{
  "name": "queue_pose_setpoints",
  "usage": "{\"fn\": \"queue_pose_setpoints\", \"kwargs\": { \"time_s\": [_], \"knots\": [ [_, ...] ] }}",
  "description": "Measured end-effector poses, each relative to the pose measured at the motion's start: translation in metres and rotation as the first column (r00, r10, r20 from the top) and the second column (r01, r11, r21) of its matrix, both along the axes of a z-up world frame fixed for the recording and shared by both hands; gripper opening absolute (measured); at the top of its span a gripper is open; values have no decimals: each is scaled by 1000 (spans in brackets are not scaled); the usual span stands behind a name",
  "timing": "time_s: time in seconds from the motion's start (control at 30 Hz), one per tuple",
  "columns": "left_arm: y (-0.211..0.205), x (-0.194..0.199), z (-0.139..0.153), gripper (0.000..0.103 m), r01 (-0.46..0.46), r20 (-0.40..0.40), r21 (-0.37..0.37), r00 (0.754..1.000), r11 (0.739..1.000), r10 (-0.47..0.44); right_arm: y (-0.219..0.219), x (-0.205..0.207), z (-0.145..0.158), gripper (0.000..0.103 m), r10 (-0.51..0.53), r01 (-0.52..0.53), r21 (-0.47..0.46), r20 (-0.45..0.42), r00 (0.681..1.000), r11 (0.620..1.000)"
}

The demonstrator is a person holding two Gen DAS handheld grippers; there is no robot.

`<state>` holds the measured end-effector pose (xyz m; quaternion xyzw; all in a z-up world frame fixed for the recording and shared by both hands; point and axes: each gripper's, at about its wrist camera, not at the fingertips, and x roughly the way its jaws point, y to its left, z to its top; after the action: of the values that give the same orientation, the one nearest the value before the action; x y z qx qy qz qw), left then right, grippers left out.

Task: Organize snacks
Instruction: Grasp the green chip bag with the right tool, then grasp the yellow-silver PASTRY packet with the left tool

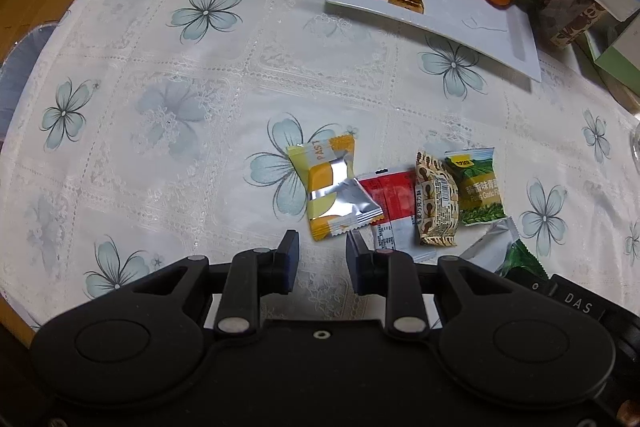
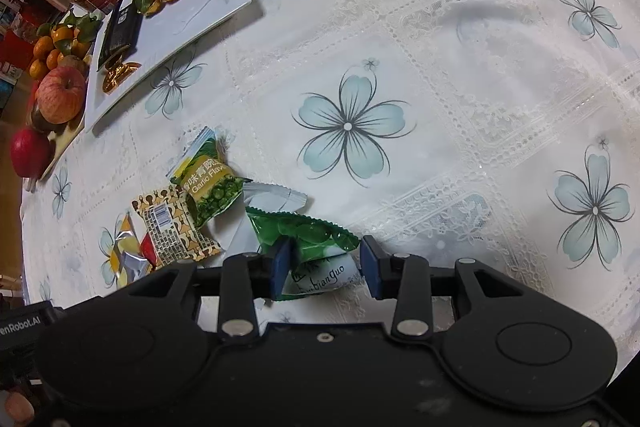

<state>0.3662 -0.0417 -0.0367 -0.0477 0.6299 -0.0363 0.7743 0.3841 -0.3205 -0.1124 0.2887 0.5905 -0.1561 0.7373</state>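
On the flowered tabletop (image 1: pixel 200 147) the left tool (image 1: pixel 322 259) hangs released just short of the yellow packet (image 1: pixel 332 191) and red packet (image 1: pixel 390 203). Rightward lie the brown packet (image 1: pixel 436 203) and garlic-pea packet (image 1: pixel 478 187). The right tool (image 2: pixel 324 263) straddles the green packet (image 2: pixel 308 239), unclenched.

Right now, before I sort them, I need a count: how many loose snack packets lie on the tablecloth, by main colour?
yellow packet: 1
red packet: 1
brown packet: 1
green: 2, the garlic-flavour packet and the dark green packet
Total: 5
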Motion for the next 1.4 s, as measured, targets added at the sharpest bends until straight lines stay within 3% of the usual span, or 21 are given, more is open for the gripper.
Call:
{"fn": "queue_pose_setpoints", "kwargs": {
  "time_s": [0.63,1.0,1.4],
  "knots": [
    [4,4,-1,36,-40,-2,-8,999,999,40,6,5,-1,42,-25,26,-23,35,999,999],
    [-2,9,-10,36,-46,0,-7,999,999,46,-6,-4,-1,31,-22,23,121,-7,1000,992],
    [-10,21,-20,36,-105,59,11,993,994,104,-2,-13,26,29,29,-30,20,57,998,999]
  ]
}}
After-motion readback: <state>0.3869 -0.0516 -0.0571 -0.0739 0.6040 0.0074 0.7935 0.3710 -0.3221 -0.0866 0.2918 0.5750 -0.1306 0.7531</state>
